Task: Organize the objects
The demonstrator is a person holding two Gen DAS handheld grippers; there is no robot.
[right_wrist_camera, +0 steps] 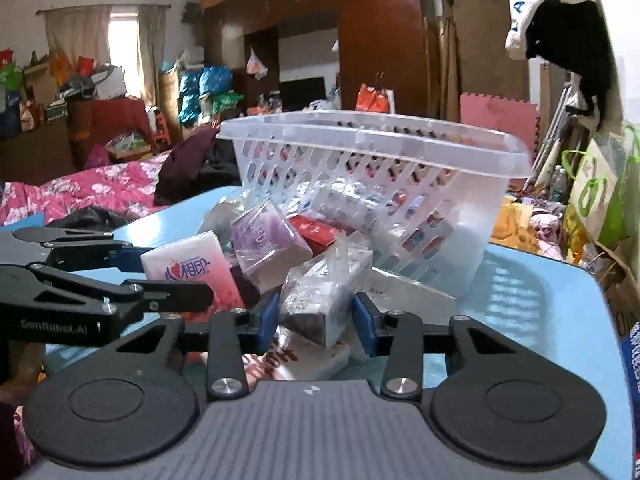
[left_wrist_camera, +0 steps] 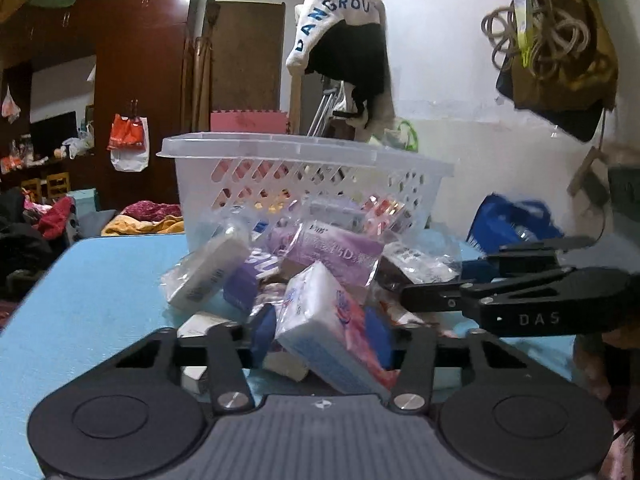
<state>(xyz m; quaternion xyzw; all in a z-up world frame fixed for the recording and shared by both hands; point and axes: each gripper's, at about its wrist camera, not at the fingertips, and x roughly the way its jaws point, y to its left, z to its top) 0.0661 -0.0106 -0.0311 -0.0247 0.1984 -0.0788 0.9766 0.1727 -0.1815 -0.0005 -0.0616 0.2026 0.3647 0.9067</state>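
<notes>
A clear slotted basket (right_wrist_camera: 400,184) stands at the far side of the blue counter (left_wrist_camera: 100,280), small packets visible through its wall. Nearer, the left gripper (left_wrist_camera: 324,340) pinches a white-pink tissue pack (left_wrist_camera: 320,320); the right gripper (right_wrist_camera: 316,316) pinches a clear-wrapped packet (right_wrist_camera: 320,292).

One clear perforated plastic basket (left_wrist_camera: 304,168) stands beyond the tongs on one light-blue desk (left_wrist_camera: 100,280). Two pairs of black tongs work the pile, left (left_wrist_camera: 324,340) and right (right_wrist_camera: 314,316). Wrapped packets overlap; their count cannot be told.
</notes>
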